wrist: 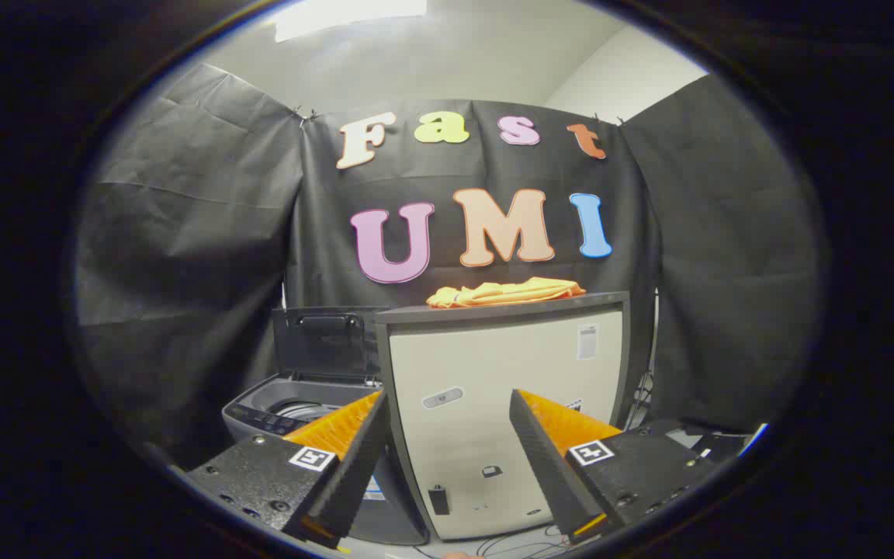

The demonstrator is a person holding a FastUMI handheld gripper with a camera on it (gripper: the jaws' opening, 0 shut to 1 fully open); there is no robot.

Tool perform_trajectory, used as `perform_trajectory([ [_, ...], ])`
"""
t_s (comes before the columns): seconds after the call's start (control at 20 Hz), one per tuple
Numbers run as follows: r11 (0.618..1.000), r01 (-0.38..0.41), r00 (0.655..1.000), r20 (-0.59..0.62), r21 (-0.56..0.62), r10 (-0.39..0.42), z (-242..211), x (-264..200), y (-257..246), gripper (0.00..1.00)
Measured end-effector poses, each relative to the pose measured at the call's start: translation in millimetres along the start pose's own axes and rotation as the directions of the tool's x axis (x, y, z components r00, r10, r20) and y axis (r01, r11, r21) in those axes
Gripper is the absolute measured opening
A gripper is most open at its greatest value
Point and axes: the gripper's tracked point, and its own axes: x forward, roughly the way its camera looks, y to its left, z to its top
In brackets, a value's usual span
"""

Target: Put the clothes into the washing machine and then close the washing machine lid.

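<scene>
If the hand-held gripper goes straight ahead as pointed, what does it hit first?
Probably the beige cabinet front, seen between the open fingers of the hand-held gripper, which hold nothing. Depth is unclear. The orange clothes lie higher, on top.

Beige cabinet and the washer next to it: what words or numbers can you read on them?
White sticker on the tall beige cabinet: too small to read.
Grey oval badge on it: blurred.
Grey washing machine panel: too small.
Open tongs, holding nothing: square pattern markers, no words.

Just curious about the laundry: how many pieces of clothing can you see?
1: an orange garment atop the beige cabinet, beyond the open tongs. The washer drum may hide more.
</scene>
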Motion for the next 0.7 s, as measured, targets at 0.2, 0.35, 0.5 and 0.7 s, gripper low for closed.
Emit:
perform_trajectory([
  [0.2,1.000,-0.010,1.000,-0.012,0.009,0.010,-4,3,7,0.94],
  [0.35,1.000,-0.016,1.000,-0.020,0.005,0.016,-8,4,9,0.94],
  [0.5,1.000,-0.016,0.999,-0.034,0.004,0.016,-14,4,9,0.94],
  [0.7,1.000,-0.008,0.999,-0.035,0.020,0.009,-18,6,6,0.94],
])
